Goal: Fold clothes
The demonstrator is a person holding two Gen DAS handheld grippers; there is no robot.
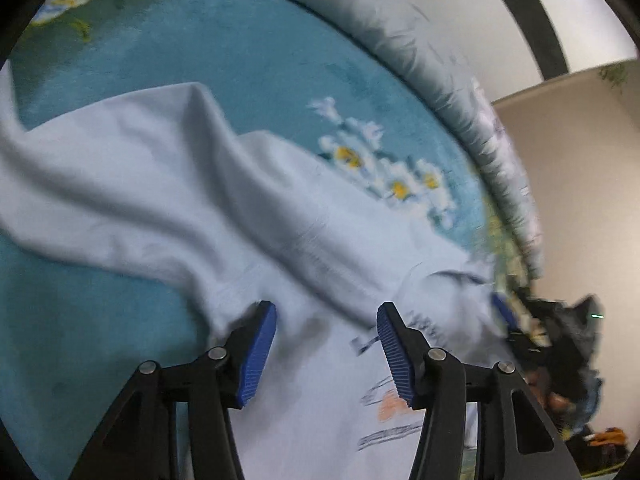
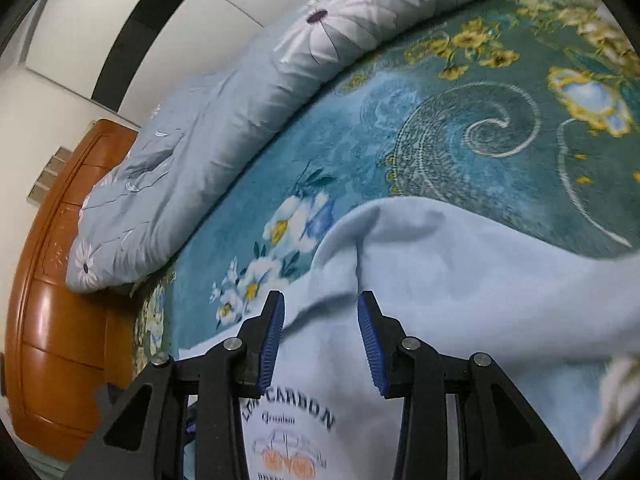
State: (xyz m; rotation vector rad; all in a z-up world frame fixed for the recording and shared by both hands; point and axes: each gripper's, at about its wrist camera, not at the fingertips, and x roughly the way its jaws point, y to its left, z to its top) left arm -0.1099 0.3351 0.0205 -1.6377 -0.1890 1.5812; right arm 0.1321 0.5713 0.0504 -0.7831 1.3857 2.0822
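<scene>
On the bed (image 2: 460, 128), a pale sweatshirt (image 2: 460, 280) lies rumpled, one sleeve (image 1: 120, 184) flopped across it. The left gripper (image 1: 326, 350) and right gripper (image 2: 320, 344) are both part-open and hold nothing. A careless pinch on the bunched layers could trap creases or drag the whole sweatshirt askew.

My left wrist view smears at its right edge: I cannot make out the dark shape (image 1: 568, 344) there. The sweatshirt (image 2: 460, 280) runs off the bottom of both views, its printed lettering (image 2: 288, 412) partly covered by my right gripper (image 2: 321, 340) and cut off below.
</scene>
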